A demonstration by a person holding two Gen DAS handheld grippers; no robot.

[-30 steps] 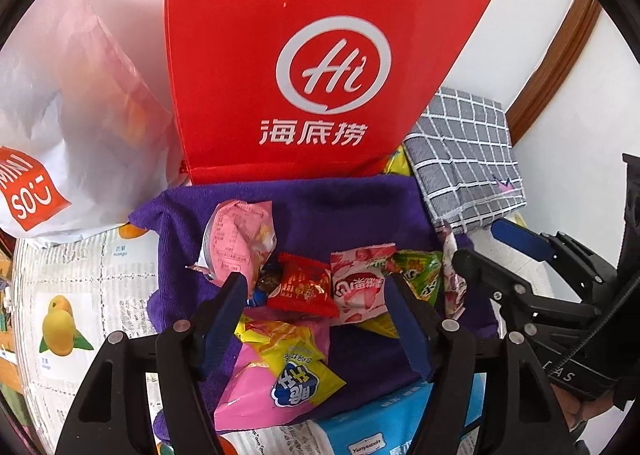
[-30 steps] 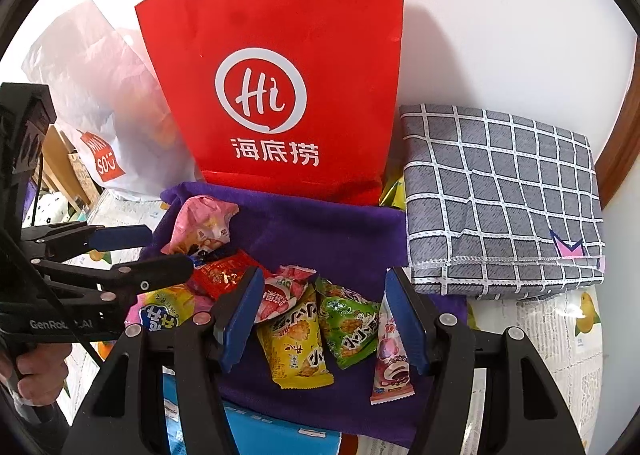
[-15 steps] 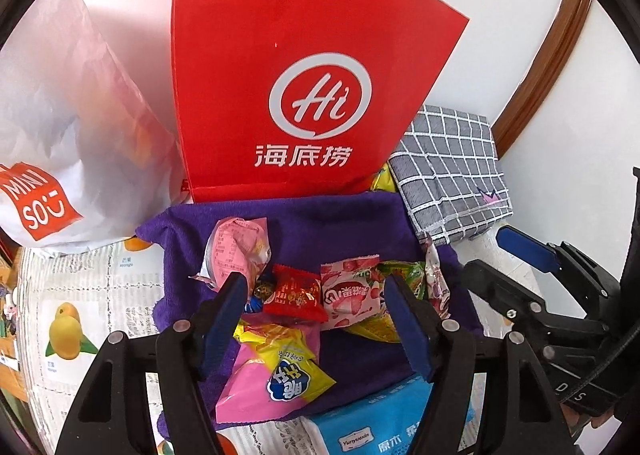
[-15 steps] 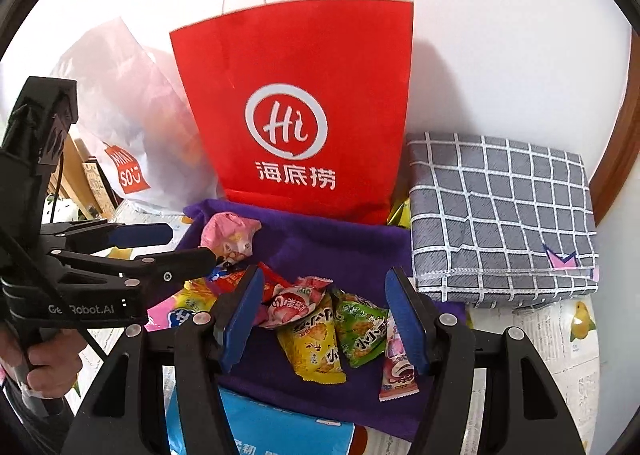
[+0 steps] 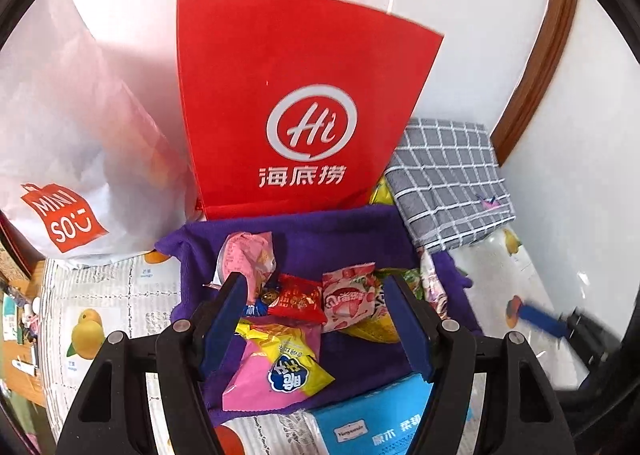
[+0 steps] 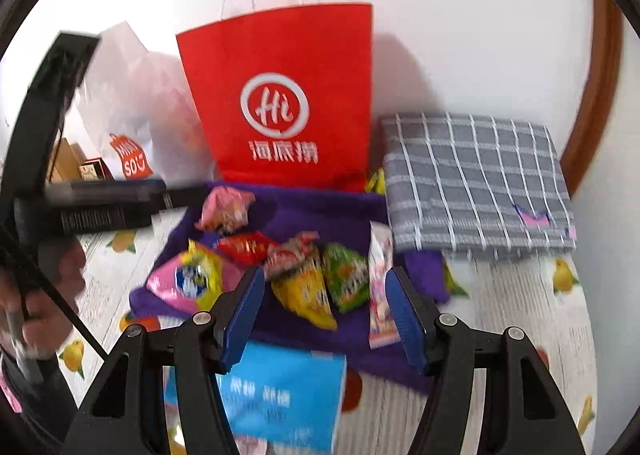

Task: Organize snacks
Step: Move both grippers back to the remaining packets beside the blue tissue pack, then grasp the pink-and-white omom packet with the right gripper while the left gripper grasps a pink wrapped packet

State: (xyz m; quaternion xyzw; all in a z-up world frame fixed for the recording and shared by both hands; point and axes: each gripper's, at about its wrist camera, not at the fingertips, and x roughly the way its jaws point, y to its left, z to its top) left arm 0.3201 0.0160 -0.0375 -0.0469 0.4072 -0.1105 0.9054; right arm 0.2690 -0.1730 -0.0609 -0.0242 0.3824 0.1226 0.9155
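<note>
Fingers of the left gripper and of the right gripper stand spread and empty above the snack packets heaped on the purple cloth, on a table covered in fruit-print paper. From left to right the pink-and-yellow packet, red packet and strawberry packet overlap, so a pinch could likely drag two together or slip off the glossy film. Inside the red paper bag nothing shows, and the right view is blurred.

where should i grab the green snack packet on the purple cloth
Pinch the green snack packet across its near lower edge, coming from above and the front. It lies flat on the purple cloth between the yellow packet and the pink-white packet, so its sides are crowded.
</note>
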